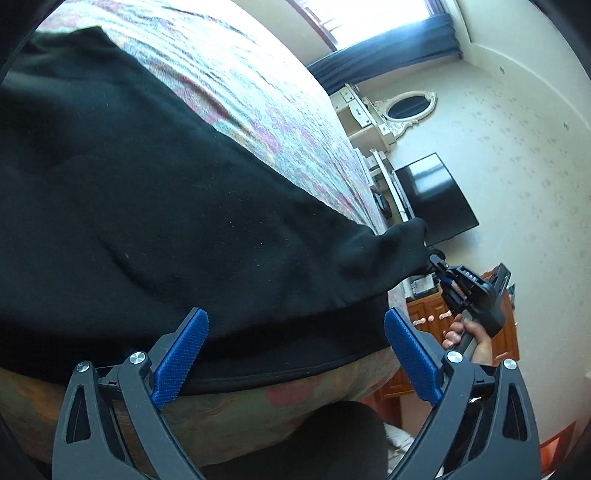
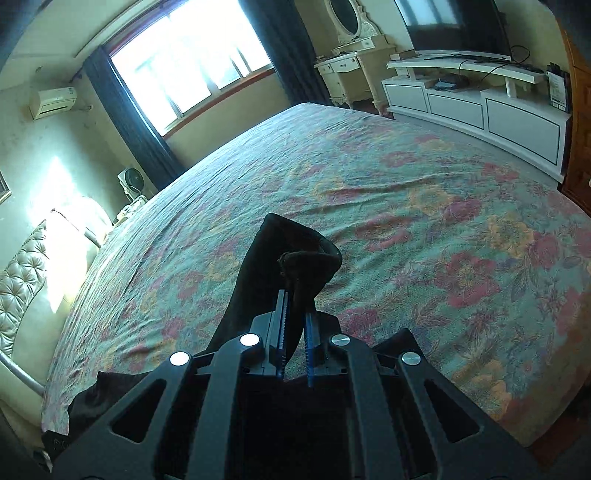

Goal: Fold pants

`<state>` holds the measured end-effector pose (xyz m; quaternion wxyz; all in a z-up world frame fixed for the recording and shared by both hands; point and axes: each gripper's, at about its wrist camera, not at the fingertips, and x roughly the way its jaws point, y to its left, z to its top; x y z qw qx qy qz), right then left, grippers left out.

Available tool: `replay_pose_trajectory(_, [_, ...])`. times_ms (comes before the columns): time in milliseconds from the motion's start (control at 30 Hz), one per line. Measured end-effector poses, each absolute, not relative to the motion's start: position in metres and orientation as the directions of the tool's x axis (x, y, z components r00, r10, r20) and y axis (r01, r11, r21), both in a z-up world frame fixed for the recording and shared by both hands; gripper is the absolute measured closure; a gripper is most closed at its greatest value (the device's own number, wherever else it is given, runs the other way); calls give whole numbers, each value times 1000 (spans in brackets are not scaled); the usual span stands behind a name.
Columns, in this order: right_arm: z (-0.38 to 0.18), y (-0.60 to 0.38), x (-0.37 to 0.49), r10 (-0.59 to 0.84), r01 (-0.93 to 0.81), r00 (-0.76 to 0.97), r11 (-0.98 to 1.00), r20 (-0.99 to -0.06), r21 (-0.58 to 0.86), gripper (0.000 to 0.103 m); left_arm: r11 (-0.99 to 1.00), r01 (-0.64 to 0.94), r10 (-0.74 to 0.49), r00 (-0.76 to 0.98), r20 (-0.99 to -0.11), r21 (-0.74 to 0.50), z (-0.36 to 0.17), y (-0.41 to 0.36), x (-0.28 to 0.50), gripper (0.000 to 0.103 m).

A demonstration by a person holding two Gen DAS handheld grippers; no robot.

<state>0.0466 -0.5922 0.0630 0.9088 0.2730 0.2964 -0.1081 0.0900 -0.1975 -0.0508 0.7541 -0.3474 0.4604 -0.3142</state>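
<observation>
Black pants lie spread across the floral bedspread, their hem running along the near bed edge. My left gripper is open, its blue pads astride the hem without holding it. My right gripper shows at the pants' far right corner, shut on the cloth. In the right wrist view my right gripper is shut on a bunched fold of the black pants, lifted a little above the bedspread.
A white TV stand with a television stands past the bed's far side. A white dresser with an oval mirror is beside the window. A padded headboard is at left. A wooden cabinet is at the right.
</observation>
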Motion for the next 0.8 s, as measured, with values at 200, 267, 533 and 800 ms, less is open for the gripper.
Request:
replay_pose_trajectory(200, [63,-591,52,-7,332,812,828,-583,452,96,442,50,-835,387,-390,-896,-54,-195,83,8])
replay_pose_trajectory(267, [63,-592,52,-3,328,816,826,-577,459,96,448,20,-826,393,-404,-894,-58,-196,85,8])
replay_pose_trajectory(533, [59,-597,48,8,332,819,809,-574,485,96,384,-124,-816,419,-399,-915,-68,-189,78,8])
replay_pose_trajectory(800, [55,-599,41,19,330,827,793,-562,513,96,347,-259,-739,516,-433,-901,-70,-182,82,8])
